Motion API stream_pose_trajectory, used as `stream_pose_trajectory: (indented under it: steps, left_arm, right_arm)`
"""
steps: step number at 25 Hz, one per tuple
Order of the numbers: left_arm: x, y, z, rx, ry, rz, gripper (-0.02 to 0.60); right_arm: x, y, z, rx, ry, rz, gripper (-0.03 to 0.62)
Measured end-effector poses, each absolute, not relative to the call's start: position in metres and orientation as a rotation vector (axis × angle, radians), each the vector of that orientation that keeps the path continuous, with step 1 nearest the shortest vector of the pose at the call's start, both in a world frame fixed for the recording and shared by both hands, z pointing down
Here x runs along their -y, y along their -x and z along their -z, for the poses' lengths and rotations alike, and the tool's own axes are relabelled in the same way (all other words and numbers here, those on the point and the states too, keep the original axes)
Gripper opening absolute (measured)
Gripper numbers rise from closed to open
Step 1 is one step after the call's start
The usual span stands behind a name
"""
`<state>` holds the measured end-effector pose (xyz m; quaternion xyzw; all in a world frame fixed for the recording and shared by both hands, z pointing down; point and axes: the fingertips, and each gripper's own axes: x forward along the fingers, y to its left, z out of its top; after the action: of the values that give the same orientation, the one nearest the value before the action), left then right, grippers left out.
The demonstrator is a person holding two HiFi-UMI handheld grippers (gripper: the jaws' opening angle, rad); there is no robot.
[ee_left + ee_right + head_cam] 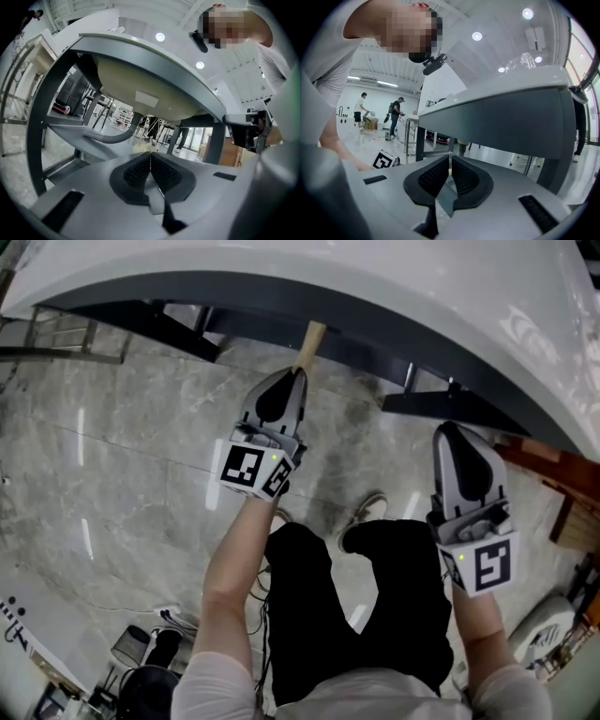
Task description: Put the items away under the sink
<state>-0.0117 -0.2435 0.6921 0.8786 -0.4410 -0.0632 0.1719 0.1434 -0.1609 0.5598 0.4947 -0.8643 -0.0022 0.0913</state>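
The person stands at the curved front edge of a white surface [281, 268] and looks down past black trousers [375, 596] and a pale shoe [367, 512] to a grey marble floor [122, 446].

The left gripper [296, 374] is raised near the middle of that front edge. Its fingers are clenched on a wooden stick [310, 341], a pale tan rod that runs straight on from the fingertips, its far end passing under the edge of the surface. In the left gripper view the rod shows only as a thin pale line between the ribbed pads. Beyond it hangs the cream underside of the sink basin [140, 89], with a grey drain hose [117, 137] curving down and away to the left inside the dark grey frame.

The right gripper [448, 430] is held toward the right end of the front edge, well apart from the left one and just short of a dark frame bracket [441, 404]. Its fingers are pressed together with nothing between them.

Each gripper carries its marker cube [251, 468] near the wrist. Brown wooden furniture [553, 465] stands by the right corner of the surface. In the right gripper view, two people [396, 115] stand far off in the hall.
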Motion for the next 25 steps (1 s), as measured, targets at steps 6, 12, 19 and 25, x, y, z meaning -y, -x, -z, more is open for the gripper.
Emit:
stream_pose_trajectory:
  steps: [6, 12, 19, 25]
  left_arm:
    - [0.277, -0.004, -0.713, 1.29, -2.478, 0.173, 0.006]
    - [0.293, -0.008, -0.735, 1.321, -2.425, 0.139, 0.008]
    - [0.293, -0.01, -0.734, 1.312, -2.447, 0.08, 0.15]
    - [0.28, 0.01, -0.724, 1.379, -2.387, 0.036, 0.152]
  right_arm:
    - [0.169, -0.154, -0.568, 2.566, -1.473, 0.006, 0.044]
    - [0.172, -0.153, -0.594, 2.568, -1.437, -0.061, 0.044]
    - [0.176, -0.151, -0.596, 2.575, -1.418, -0.093, 0.044]
    - [0.173, -0.147, -0.581, 2.571, -1.399, -0.127, 0.044]
